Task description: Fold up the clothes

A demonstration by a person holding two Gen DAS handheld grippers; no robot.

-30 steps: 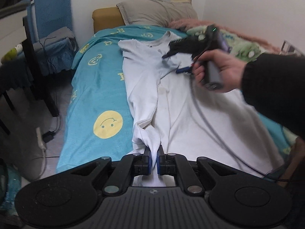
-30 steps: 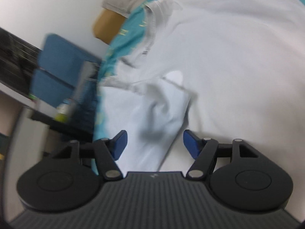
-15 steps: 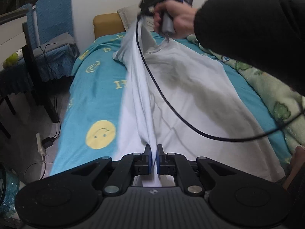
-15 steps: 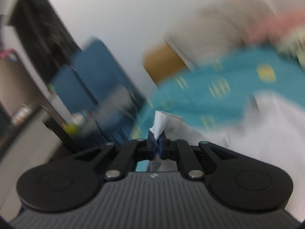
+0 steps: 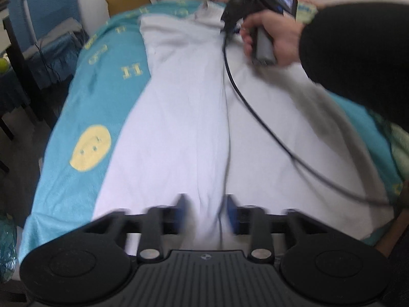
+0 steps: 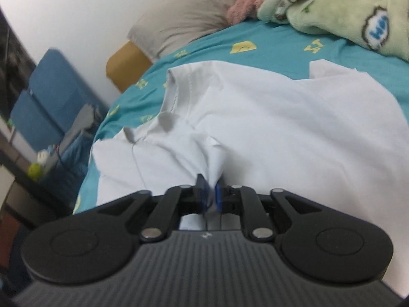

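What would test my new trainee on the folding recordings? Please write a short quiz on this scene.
1. True or false: the white T-shirt lies on a teal bedsheet.
2. What sits at the head of the bed? A) a grey pillow B) a laptop C) a laundry basket
3. Short answer: what dark thing trails across the shirt?

Key: 1 true; 2 A; 3 a black cable.

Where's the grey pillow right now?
In the right wrist view the grey pillow lies at the head of the bed, upper centre, between the mustard headboard and the pink blanket.
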